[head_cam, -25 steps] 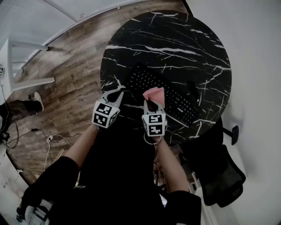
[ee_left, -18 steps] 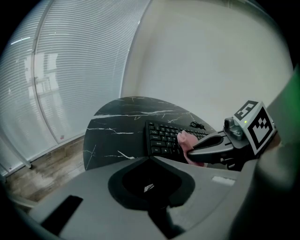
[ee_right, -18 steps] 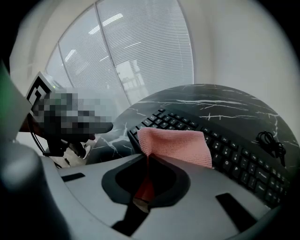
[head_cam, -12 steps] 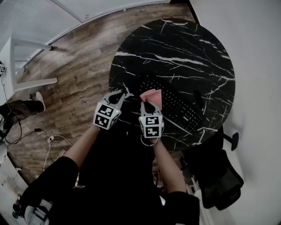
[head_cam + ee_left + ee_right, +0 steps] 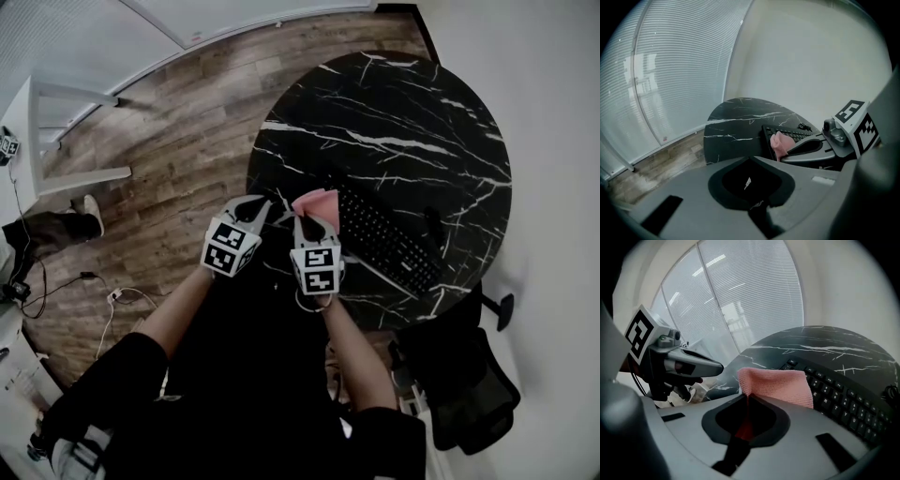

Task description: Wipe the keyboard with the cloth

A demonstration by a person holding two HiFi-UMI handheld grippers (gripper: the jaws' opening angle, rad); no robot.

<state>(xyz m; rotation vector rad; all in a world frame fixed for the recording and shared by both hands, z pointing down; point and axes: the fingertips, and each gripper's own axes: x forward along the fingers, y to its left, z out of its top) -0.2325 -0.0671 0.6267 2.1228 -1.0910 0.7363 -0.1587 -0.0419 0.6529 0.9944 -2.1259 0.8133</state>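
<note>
In the head view, a round black marble table stands on a wooden floor. A black keyboard lies slantwise across the table's near part. The right gripper is clamped on a pink cloth, which it holds at the keyboard's left end. The left gripper sits just to the left of it, over the table's near-left edge.

In the left gripper view, that gripper's jaws are pressed together with nothing between them. The cloth and keyboard lie ahead to the right.

In the right gripper view, the jaws pinch the cloth's near edge. The cloth spreads over the keyboard's leftmost keys, though contact cannot be judged.
</note>
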